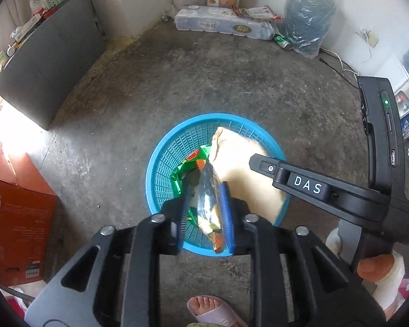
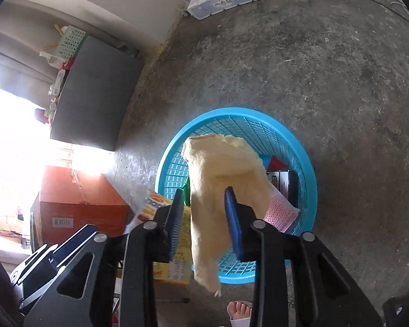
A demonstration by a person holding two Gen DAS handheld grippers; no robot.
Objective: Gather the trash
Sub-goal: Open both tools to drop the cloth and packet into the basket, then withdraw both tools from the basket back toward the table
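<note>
A blue plastic basket (image 1: pixel 161 163) stands on the concrete floor; it also shows in the right wrist view (image 2: pixel 300 147). My left gripper (image 1: pixel 205 204) is above it, jaws parted, with a shiny snack wrapper (image 1: pixel 208 199) against the right finger. A green wrapper (image 1: pixel 188 163) lies in the basket. My right gripper (image 2: pixel 205 212) is above the basket, jaws parted, with a crumpled cream paper bag (image 2: pixel 223 169) hanging between them; the bag shows in the left wrist view (image 1: pixel 242 163). Dark packets (image 2: pixel 282 179) and a pink piece (image 2: pixel 279 212) lie in the basket.
A grey cabinet (image 1: pixel 51 62) stands at left, an orange box (image 1: pixel 16 218) at near left. Tissue packs (image 1: pixel 220 24), a can (image 1: pixel 282 41) and a water bottle (image 1: pixel 308 19) line the far wall. A sandalled foot (image 1: pixel 212 309) is below. An orange-yellow packet (image 2: pixel 174 245) is beside the basket.
</note>
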